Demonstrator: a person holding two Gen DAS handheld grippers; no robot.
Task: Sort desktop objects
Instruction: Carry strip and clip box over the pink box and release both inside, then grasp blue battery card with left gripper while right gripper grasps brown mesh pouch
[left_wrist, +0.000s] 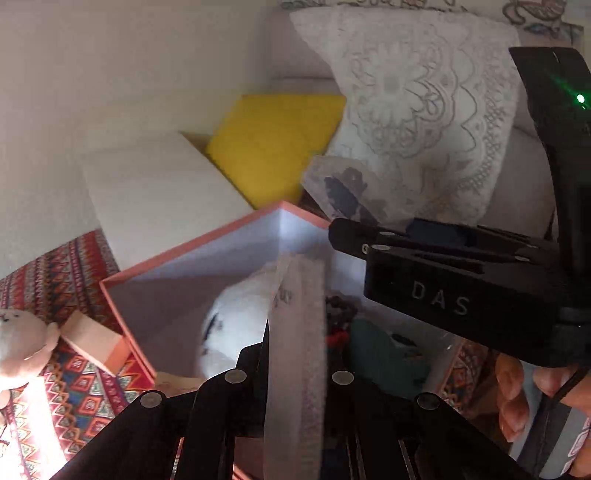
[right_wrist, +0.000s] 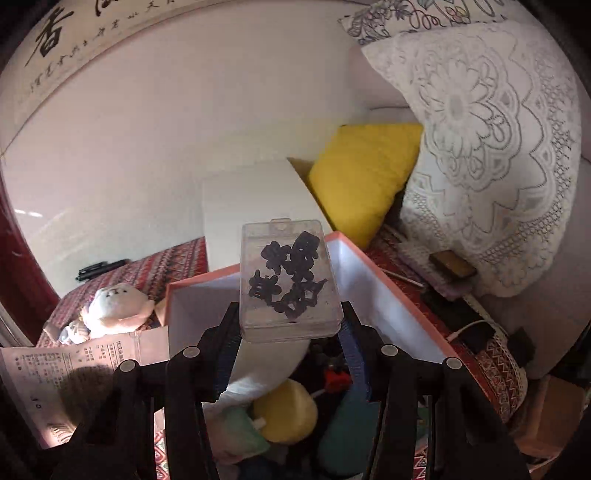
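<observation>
Right gripper (right_wrist: 291, 325) pinching a clear plastic case (right_wrist: 290, 282) of black clips between its jaws, hovering above the open pink box (right_wrist: 384, 291). Left gripper (left_wrist: 295, 354) clamping a flat pale packet (left_wrist: 297, 332) upright between its jaws, over the same box, beside a white plush (left_wrist: 232, 325) lying inside.

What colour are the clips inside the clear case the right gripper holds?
Black, seen best in the right wrist view: clips in the clear case.
</observation>
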